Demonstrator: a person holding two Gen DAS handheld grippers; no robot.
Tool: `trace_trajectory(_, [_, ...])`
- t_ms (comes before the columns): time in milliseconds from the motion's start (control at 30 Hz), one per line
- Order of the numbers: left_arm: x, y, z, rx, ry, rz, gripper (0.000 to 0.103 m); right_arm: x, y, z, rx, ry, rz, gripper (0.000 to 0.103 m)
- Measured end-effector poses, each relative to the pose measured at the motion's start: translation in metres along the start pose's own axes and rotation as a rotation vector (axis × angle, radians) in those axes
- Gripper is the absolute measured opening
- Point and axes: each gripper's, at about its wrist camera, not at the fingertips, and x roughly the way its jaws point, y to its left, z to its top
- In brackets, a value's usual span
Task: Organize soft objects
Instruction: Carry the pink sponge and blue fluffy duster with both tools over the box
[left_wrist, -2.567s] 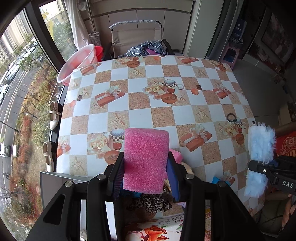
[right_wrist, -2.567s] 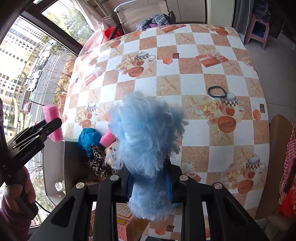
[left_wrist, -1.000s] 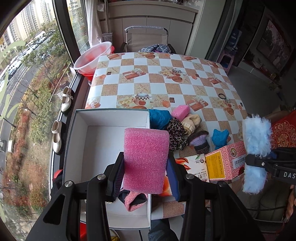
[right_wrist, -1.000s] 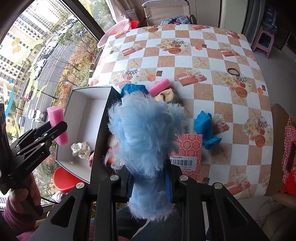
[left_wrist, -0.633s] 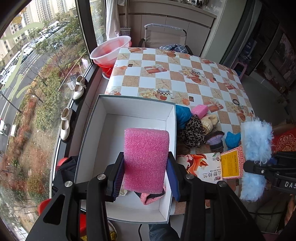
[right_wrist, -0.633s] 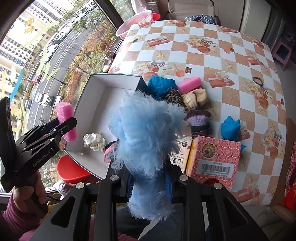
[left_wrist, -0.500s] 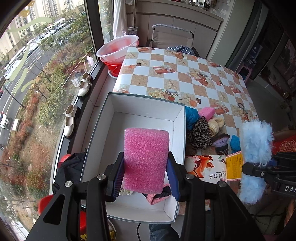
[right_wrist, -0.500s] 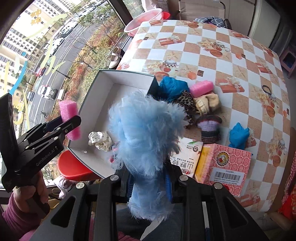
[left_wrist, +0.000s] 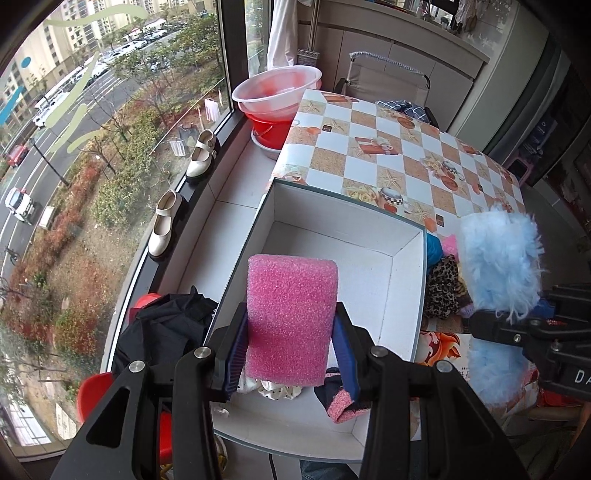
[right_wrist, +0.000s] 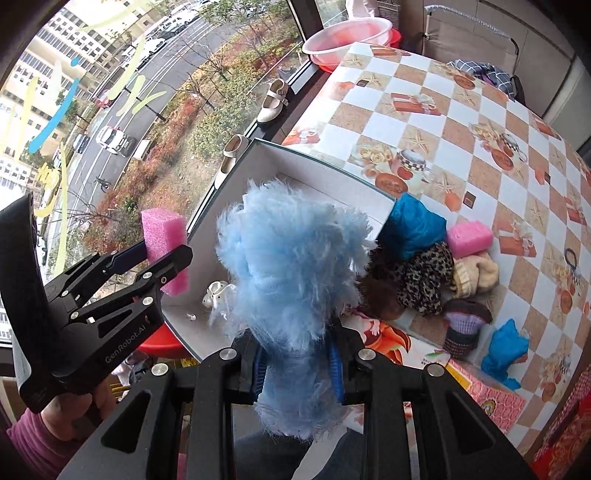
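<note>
The left claw (left_wrist: 291, 354) grips a pink sponge (left_wrist: 291, 317) upright, long axis along the fingers, hiding part of the white box (left_wrist: 406, 295) at the surface's (left_wrist: 369, 155) near corner. The right claw (right_wrist: 297, 363) clamps a blue fluffy duster (right_wrist: 291, 280), also upright, masking the box's contents.

Each view is taken from just behind a gripper's fingers, angled steeply down at the white box (left_wrist: 406, 266) on the checked table (left_wrist: 406, 162), window to the left. The box, table and both grippers are shared; the margins are perhaps too fisheye-warped to be trusted.
</note>
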Motion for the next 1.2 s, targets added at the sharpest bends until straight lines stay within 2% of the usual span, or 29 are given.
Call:
trace_trajectory(467, [0.028, 0.003, 0.008, -0.029, 0.050, 0.018, 0.046, 0.032, 0.013, 0.041, -0.053, 0.046, 0.005, 0.029])
trace_trajectory(1200, [0.050, 0.004, 0.016, -0.042, 0.095, 0.032, 0.046, 0.054, 0.013, 0.063, -0.073, 0.087, 0.013, 0.029])
